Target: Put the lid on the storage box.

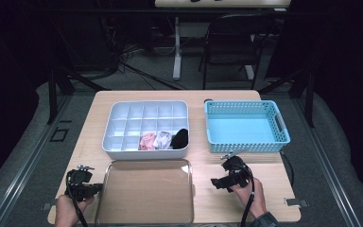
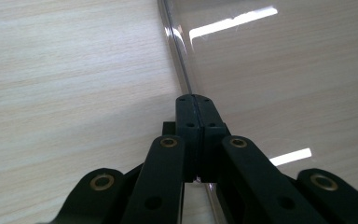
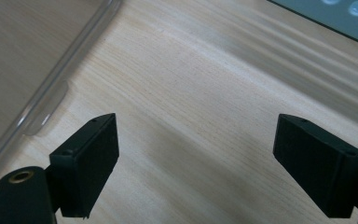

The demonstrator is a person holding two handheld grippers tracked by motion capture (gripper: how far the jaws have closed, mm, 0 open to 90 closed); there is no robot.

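Gripping the clear lid's (image 1: 144,191) left edge, my left hand-held gripper (image 2: 194,105) was clamped shut; my right hand-held gripper (image 3: 196,163) hung wide open, empty, lid just left; lifting it likely needed both.

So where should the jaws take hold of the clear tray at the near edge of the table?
Probably by its raised rim at a side edge. The clear tray lies flat on the table, so only the thin lip offers a hold. The left gripper, jaws shut, sits beside the left edge; the right gripper, jaws open, could come in from the right, one jaw over the lip.
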